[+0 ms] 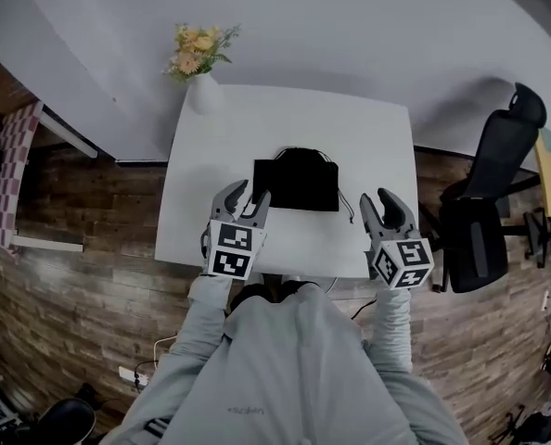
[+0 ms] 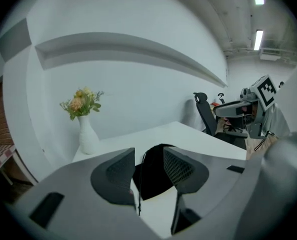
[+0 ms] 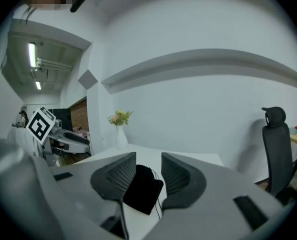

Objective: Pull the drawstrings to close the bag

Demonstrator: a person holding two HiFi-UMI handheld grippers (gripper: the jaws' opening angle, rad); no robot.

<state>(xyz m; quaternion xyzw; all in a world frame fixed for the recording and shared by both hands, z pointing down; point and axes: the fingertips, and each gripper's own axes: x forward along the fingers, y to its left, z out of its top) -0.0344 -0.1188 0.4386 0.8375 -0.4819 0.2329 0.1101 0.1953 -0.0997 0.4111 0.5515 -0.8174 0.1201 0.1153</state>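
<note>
Left gripper [image 1: 247, 196] and right gripper [image 1: 388, 199] spread, empty, near the table [image 1: 368, 128] front edge (bag [image 1: 296, 180] centred, bare margins).

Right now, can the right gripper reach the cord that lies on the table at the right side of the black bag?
Probably yes. The right gripper hovers with its fingers apart and empty, near the cord beside the black bag. Nothing stands on the table between them.

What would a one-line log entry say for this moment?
left gripper: open, empty | right gripper: open, empty | black fabric drawstring bag: flat on white table, untouched
</note>
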